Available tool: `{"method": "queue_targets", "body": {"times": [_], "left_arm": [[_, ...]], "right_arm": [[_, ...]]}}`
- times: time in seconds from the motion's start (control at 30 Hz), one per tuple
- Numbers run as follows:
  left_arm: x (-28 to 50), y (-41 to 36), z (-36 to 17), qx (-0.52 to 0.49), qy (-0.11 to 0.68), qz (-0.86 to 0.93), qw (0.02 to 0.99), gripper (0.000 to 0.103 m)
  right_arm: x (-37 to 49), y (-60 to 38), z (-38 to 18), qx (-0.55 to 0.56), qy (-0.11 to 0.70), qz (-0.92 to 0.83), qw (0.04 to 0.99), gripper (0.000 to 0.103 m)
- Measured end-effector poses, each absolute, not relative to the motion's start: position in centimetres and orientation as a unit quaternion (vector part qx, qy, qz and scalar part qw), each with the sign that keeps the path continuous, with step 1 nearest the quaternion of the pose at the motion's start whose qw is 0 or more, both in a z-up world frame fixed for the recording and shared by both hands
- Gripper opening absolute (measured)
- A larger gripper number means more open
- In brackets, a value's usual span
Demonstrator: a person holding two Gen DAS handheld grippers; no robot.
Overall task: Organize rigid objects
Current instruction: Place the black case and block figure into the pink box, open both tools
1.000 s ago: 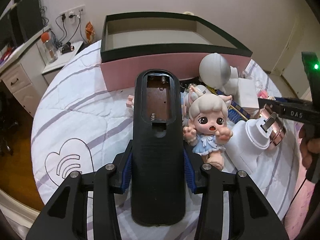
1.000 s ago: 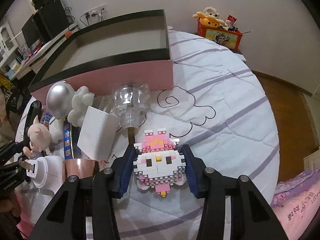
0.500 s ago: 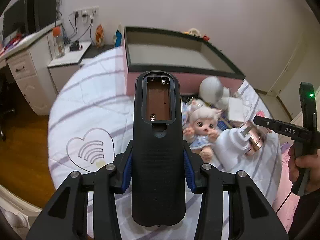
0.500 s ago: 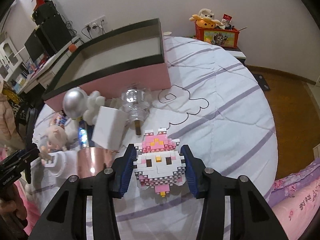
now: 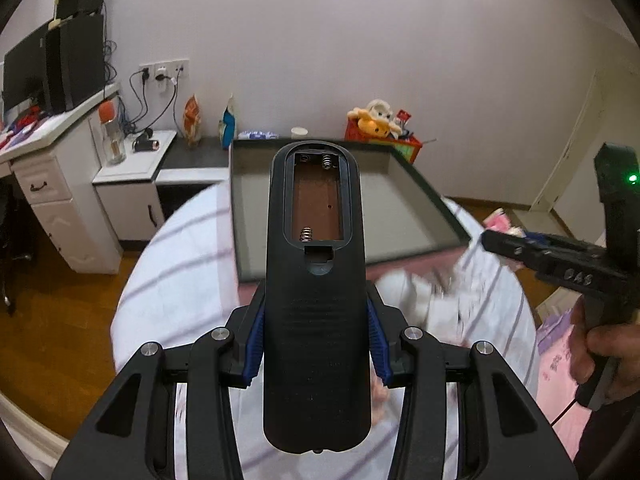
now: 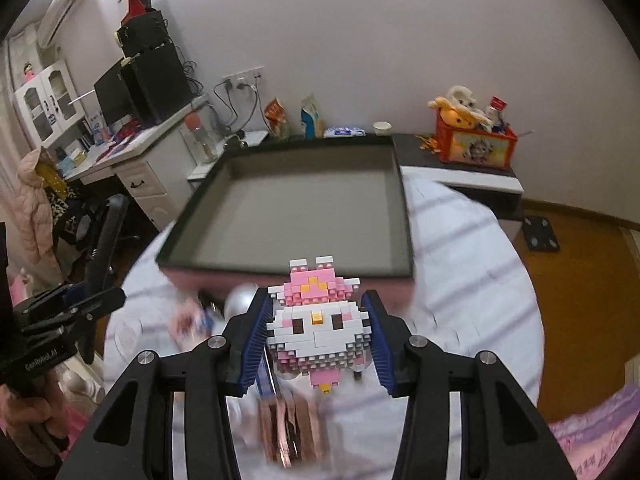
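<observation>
The bed [image 6: 472, 264], under its striped white cover, carries a wide pink box with a dark rim [image 6: 402, 204] at the far side, and its grey floor looks bare. Nearer lies a blurred heap of small toys [image 6: 240, 300]. The left tongs [image 5: 316, 344] pinch a black remote control [image 5: 316, 320], battery bay open and uppermost. The right tongs [image 6: 316, 340] pinch a pink-and-white brick figure [image 6: 318, 324]. Both hang above the heap, short of the box. I'd carry each clear over the near rim, lower it to the floor, then let go, well apart.
</observation>
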State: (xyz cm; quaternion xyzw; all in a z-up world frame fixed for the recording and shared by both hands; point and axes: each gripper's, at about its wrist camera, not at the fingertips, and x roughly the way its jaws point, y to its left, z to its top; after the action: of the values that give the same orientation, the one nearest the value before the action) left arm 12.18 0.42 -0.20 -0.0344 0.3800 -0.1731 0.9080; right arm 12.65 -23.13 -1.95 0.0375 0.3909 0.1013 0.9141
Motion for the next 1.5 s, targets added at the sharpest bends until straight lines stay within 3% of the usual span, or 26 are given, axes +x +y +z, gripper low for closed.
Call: {"method": "queue_targets", "body": {"times": [0.23,0.63,0.67,0.73,0.8,0.83,0.9,1.13,1.23,1.27,1.5], "left_arm": [[18.7,-1.5,0.5,-0.039,0.386,-0.178,0.904,0.044],[27.9,-4.2,-6.5,-0.033,0.477,-0.149,0.866,0.045],[27.9,-4.3,-6.8,-0.028,0.479,-0.142,0.866,0.048],[27.8,-4.5,-7.1,-0.015,0.484,-0.131,0.865,0.083],[27.2,-4.4,-6.8,-0.008,0.475,-0.125,0.871,0.098],[27.0,-4.3,-6.5,-0.006,0.47,-0.122,0.874,0.099],[26.3,-4.0,-6.1,-0.004,0.465,-0.117,0.877,0.101],[22.5,-1.4,-3.5,-0.021,0.432,-0.102,0.896,0.103],[19.7,-0.1,-1.9,-0.02,0.409,-0.092,0.908,0.103],[18.8,0.2,-1.4,-0.02,0.403,-0.092,0.91,0.103],[10.6,1.4,0.8,-0.004,0.361,-0.091,0.928,0.103]], "right_arm": [[20.0,-22.1,-2.2,0.044,0.41,0.108,0.905,0.047],[27.0,-22.2,-7.8,0.042,0.482,0.087,0.871,0.048],[27.0,-22.3,-7.9,0.043,0.483,0.085,0.871,0.048],[27.0,-22.5,-8.1,0.044,0.485,0.079,0.87,0.049],[26.8,-22.5,-8.0,0.045,0.483,0.076,0.871,0.049],[26.8,-22.6,-7.8,0.047,0.482,0.075,0.872,0.053],[26.4,-22.6,-7.6,0.053,0.476,0.077,0.874,0.082],[23.5,-22.9,-5.5,0.085,0.441,0.091,0.889,0.085],[20.7,-23.2,-3.9,0.096,0.417,0.094,0.899,0.095],[19.8,-23.2,-3.4,0.096,0.409,0.097,0.902,0.103],[11.3,-23.6,-0.7,0.102,0.359,0.106,0.922,0.103]]}}
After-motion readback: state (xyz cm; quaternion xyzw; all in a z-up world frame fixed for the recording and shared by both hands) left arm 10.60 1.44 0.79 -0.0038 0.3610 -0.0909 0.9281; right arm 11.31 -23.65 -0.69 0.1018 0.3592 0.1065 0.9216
